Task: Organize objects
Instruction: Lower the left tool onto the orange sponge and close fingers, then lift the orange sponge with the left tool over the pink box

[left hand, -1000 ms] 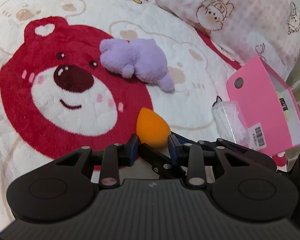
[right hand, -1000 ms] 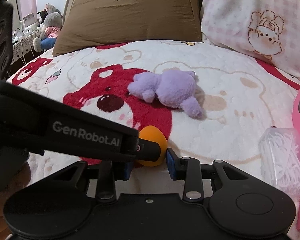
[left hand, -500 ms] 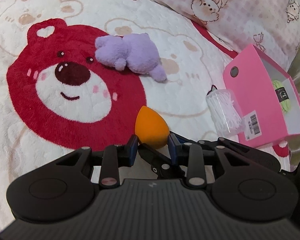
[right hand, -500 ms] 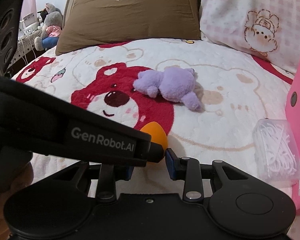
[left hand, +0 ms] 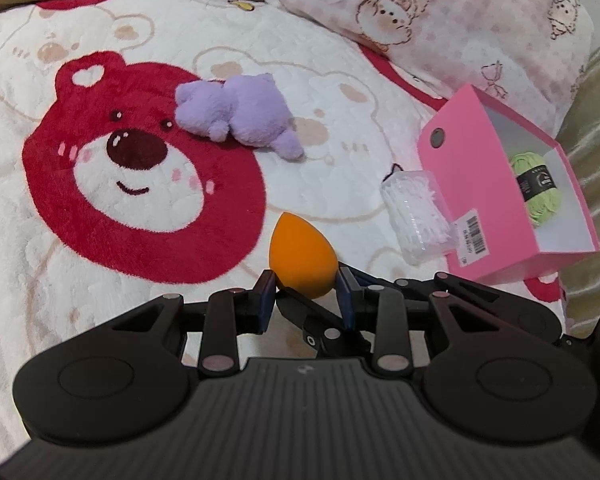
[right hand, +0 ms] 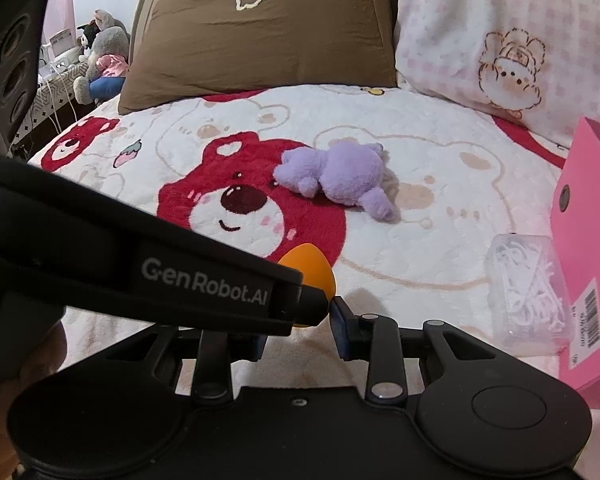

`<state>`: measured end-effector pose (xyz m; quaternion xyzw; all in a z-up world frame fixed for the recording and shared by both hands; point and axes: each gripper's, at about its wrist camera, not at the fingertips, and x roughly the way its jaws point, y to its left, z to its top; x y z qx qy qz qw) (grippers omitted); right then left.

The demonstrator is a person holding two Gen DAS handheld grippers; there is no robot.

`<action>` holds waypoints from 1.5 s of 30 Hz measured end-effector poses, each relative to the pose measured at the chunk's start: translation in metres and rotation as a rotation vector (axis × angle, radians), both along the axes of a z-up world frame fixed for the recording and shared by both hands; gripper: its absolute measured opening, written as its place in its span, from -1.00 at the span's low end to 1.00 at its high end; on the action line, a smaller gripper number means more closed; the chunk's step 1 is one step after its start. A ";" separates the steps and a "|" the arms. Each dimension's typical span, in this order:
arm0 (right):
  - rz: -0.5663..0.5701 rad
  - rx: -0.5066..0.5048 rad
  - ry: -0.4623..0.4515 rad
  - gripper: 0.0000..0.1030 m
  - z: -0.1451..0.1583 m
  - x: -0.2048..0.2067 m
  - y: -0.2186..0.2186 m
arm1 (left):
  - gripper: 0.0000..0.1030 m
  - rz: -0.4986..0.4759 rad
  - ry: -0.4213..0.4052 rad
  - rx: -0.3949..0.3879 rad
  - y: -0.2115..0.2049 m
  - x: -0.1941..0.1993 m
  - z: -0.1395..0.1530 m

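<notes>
My left gripper is shut on an orange teardrop sponge and holds it above the bear blanket. In the right wrist view the left gripper crosses in front, and the sponge sits partly hidden behind it, between my right gripper's jaws, which stand apart. A purple plush toy lies on the blanket ahead. A clear box of white picks leans against an open pink box holding green yarn on the right.
A brown pillow and a pink checked pillow stand at the back of the bed. Stuffed toys sit on a side table beyond the bed's left edge.
Both grippers have risen and drawn back with the sponge. The plush, the picks box and the pink box look smaller and farther, and the yarn inside the pink box has come into view.
</notes>
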<state>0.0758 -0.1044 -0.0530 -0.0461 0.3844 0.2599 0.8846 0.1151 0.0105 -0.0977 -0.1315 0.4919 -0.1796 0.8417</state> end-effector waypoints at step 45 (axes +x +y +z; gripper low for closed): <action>-0.037 0.027 -0.063 -0.29 0.118 -0.100 -0.081 | -0.41 -0.204 -0.164 0.140 -0.087 -0.111 0.136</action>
